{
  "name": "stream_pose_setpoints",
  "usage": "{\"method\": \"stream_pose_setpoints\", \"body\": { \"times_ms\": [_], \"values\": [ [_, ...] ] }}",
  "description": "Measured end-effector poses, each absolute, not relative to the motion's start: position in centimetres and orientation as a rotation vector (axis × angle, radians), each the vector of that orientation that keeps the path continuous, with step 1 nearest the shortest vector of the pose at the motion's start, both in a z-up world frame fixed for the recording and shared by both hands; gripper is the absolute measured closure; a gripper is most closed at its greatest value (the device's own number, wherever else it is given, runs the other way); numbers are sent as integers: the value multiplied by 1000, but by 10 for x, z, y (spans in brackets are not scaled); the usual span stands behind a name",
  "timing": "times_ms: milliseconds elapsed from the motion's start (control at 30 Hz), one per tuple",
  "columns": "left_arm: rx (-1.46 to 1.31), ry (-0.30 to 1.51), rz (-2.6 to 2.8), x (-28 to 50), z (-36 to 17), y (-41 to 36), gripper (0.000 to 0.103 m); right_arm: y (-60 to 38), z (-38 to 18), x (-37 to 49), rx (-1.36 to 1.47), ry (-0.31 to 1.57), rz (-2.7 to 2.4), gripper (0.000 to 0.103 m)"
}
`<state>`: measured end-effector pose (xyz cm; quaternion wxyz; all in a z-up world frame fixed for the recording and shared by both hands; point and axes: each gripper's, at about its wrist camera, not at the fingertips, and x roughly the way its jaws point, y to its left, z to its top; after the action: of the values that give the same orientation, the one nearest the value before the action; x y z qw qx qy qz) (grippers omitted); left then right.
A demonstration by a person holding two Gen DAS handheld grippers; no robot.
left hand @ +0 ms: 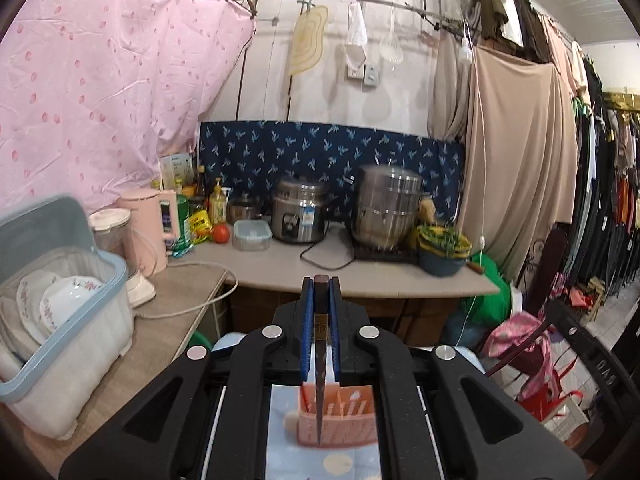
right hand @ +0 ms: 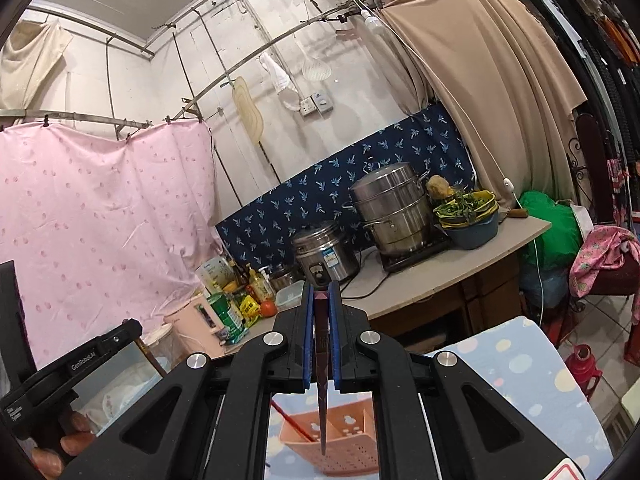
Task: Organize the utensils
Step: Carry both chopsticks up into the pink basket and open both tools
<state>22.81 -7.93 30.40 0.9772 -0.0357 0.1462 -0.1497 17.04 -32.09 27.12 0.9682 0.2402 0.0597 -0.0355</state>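
My left gripper (left hand: 321,284) is shut on a dark chopstick (left hand: 320,360) that hangs point down over a pink perforated utensil holder (left hand: 344,420) on the blue dotted cloth. My right gripper (right hand: 321,290) is shut on another dark chopstick (right hand: 322,392), its tip hanging above the same pink holder (right hand: 340,444). A red chopstick (right hand: 294,424) leans inside the holder. The left gripper's body shows at the left edge of the right wrist view (right hand: 72,368).
A counter (left hand: 360,272) carries a rice cooker (left hand: 298,216), a steel steamer pot (left hand: 386,208), a bowl of greens (left hand: 442,250), bottles and a pink kettle (left hand: 150,228). A dish bin with plates (left hand: 60,320) stands at left. Clothes and a chair (right hand: 600,264) are at right.
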Motion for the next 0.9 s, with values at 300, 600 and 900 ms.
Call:
{"method": "stream_pose_setpoints", "body": {
  "times_ms": [300,600,900],
  "values": [
    [-71,249,-310,273,297,-104,96,-332,249,232,514,191,-93,96],
    [-92,342,-337,297,255,-105,96,-330,207,255,500,300,-92,96],
    [-123,456,-328,296,228,-93,48,-322,197,245,491,348,-80,77]
  ]
}}
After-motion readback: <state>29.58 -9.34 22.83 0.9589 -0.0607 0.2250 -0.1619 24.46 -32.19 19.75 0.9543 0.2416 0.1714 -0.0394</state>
